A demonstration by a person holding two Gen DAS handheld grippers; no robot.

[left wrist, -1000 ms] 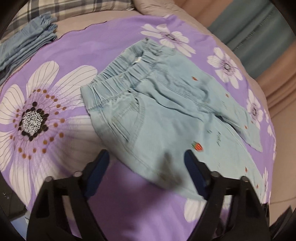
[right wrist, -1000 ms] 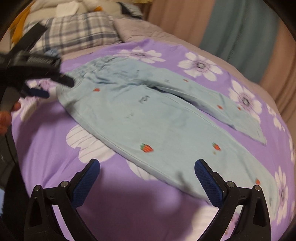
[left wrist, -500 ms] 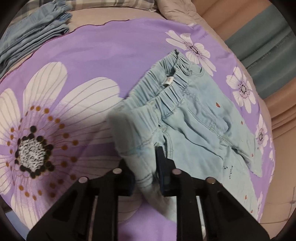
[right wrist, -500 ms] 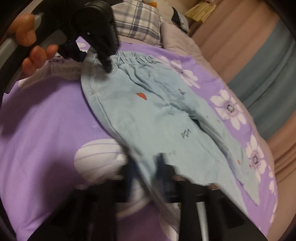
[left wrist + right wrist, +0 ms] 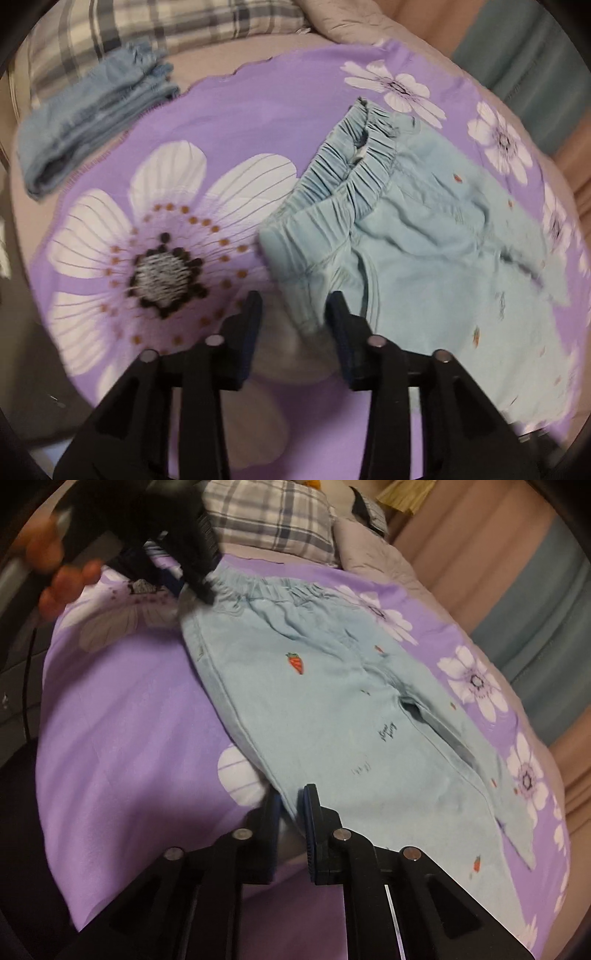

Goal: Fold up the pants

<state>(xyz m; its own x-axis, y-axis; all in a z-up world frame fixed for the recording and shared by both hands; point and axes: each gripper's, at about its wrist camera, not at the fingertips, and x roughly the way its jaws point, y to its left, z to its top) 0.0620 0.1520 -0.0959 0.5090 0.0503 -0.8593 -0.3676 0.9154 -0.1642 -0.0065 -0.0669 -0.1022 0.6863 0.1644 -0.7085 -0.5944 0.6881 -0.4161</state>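
Observation:
Light blue pants (image 5: 332,709) with small carrot prints lie spread on a purple flowered sheet (image 5: 122,716), waistband at the far end. In the left wrist view the gathered waistband (image 5: 347,177) is bunched and its near corner sits between my fingers. My left gripper (image 5: 293,314) is partly open around that waist corner (image 5: 295,266); it also shows in the right wrist view (image 5: 184,561) at the waistband. My right gripper (image 5: 291,812) is shut on the near side edge of the pants at the leg.
A folded blue garment (image 5: 96,110) lies at the sheet's far left edge, next to a plaid pillow (image 5: 166,26). A teal and beige curtain (image 5: 535,590) hangs at the right. The bed drops off on the near left side.
My left gripper has opened partly at the waist corner, where it was shut half a second ago. My right gripper stays shut on the leg edge, having closed since a second ago.

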